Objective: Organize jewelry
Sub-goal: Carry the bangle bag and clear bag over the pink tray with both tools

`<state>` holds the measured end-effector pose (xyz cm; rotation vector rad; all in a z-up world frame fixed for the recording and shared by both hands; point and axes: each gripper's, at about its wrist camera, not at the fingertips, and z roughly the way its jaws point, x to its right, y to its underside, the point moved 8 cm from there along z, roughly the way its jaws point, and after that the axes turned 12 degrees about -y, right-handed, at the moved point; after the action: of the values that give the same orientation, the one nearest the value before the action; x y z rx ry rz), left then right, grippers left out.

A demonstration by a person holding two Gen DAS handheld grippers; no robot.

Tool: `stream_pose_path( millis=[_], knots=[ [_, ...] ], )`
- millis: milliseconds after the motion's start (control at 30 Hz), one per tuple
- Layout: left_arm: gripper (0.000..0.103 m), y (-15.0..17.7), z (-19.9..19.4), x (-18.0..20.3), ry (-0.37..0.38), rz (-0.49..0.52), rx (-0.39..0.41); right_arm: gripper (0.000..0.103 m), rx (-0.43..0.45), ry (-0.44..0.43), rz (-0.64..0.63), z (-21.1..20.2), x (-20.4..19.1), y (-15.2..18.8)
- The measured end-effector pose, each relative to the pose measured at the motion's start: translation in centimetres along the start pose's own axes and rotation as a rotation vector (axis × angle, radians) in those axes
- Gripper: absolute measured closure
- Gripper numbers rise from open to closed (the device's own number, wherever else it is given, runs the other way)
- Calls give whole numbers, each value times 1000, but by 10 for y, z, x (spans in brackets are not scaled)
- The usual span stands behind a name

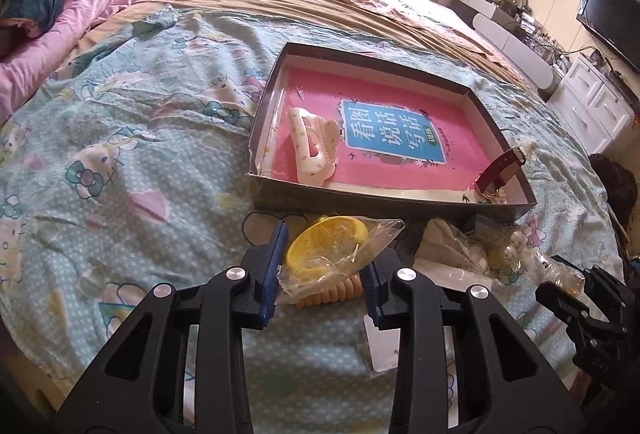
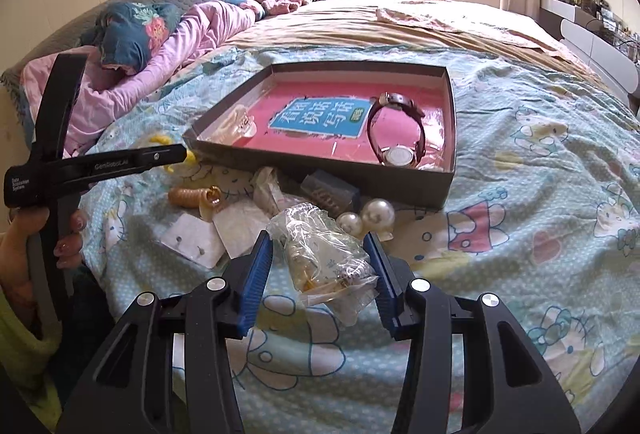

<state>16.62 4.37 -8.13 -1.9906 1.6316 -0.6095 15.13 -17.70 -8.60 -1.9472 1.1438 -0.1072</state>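
Left hand-held gripper (image 1: 322, 270): I have it pinching bagged yellow ring (image 1: 326, 248), lifted off bed (image 1: 120, 137). Right hand-held gripper (image 2: 322, 274): pinching clear bag (image 2: 326, 258) of small jewelry. Tray (image 1: 384, 203) lies straight ahead of both, watch (image 2: 400, 137) and hair claw (image 1: 314, 147) already inside.

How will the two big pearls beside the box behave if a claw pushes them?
The pearls are round and glossy, so they would probably roll and slip off the pads. The soft, wrinkled bedspread may stop them soon. They lie close to the box wall, which could block rolling that way.
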Motion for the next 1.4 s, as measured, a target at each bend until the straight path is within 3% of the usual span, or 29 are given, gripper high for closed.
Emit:
stream_pose_path(
  millis=[500, 967, 1400],
  knots=[
    [77, -25, -45, -23, 12, -76, 105, 58, 72, -7, -16, -12, 0, -33],
    [77, -51, -27, -3, 17, -58, 99, 58, 142, 50, 12, -19, 39, -60],
    [77, -70, 3, 39, 47, 7, 74, 58, 121, 45, 6, -5, 52, -71]
  ],
)
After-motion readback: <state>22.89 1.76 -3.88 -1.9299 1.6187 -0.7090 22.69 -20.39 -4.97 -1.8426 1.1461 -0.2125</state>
